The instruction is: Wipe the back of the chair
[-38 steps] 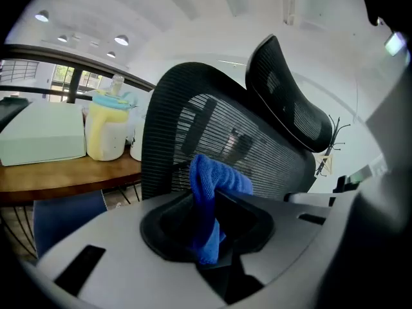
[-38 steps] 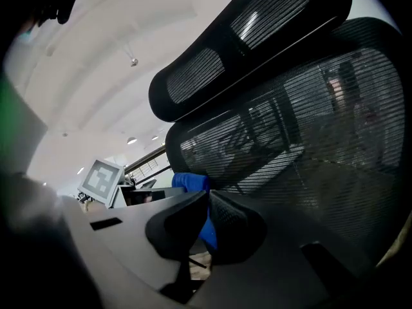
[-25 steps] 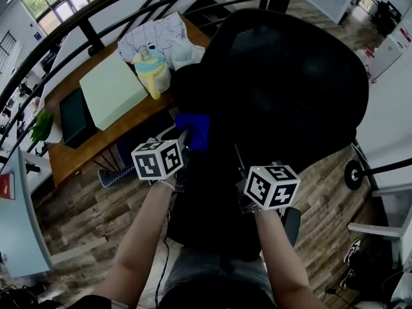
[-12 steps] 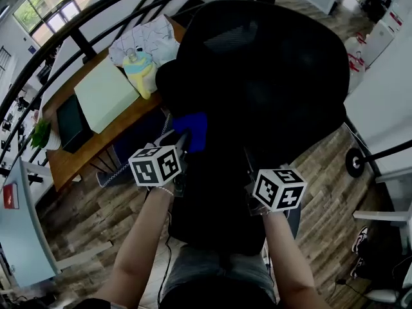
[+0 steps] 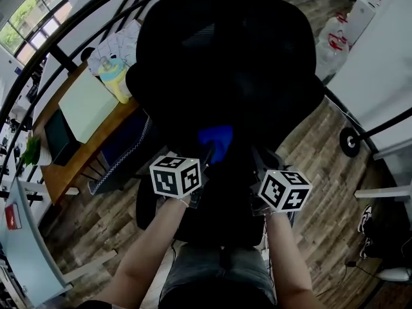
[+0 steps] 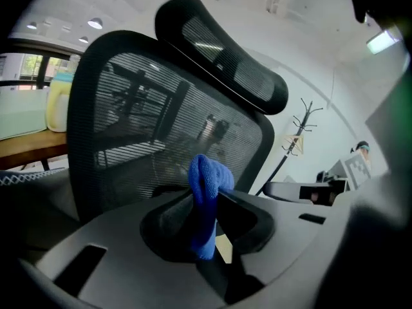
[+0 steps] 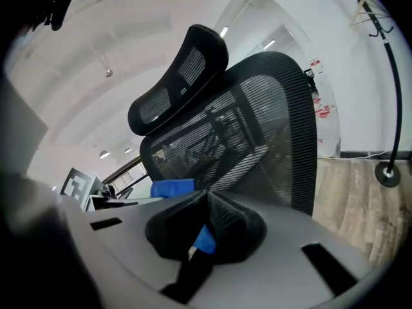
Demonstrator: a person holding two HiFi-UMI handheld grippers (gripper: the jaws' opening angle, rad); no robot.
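Observation:
The black mesh chair back (image 5: pixel 244 63) fills the middle of the head view, with its headrest (image 6: pixel 219 50) on top. My left gripper (image 6: pixel 206 195) is shut on a folded blue cloth (image 5: pixel 215 141), which sticks up from the jaws in front of the lower mesh (image 6: pixel 141 121). Whether the cloth touches the mesh I cannot tell. To its right, my right gripper (image 7: pixel 207 197) points at the same chair back (image 7: pixel 257 127). Its jaws meet at the tips with nothing between them. The blue cloth (image 7: pixel 172 188) shows to its left.
A wooden desk (image 5: pixel 71 153) stands at the left with a pale green pad (image 5: pixel 87 105) and a yellow and blue bottle (image 5: pixel 116 79). A black railing (image 5: pixel 64 31) curves behind it. Water jugs (image 5: pixel 335 34) and a coat stand's base (image 7: pixel 389 172) are at the right.
My left gripper has carried the blue cloth rightward, from the chair back's left edge to its lower middle. Both grippers now sit closer together, and the view has swung so the chair is centred.

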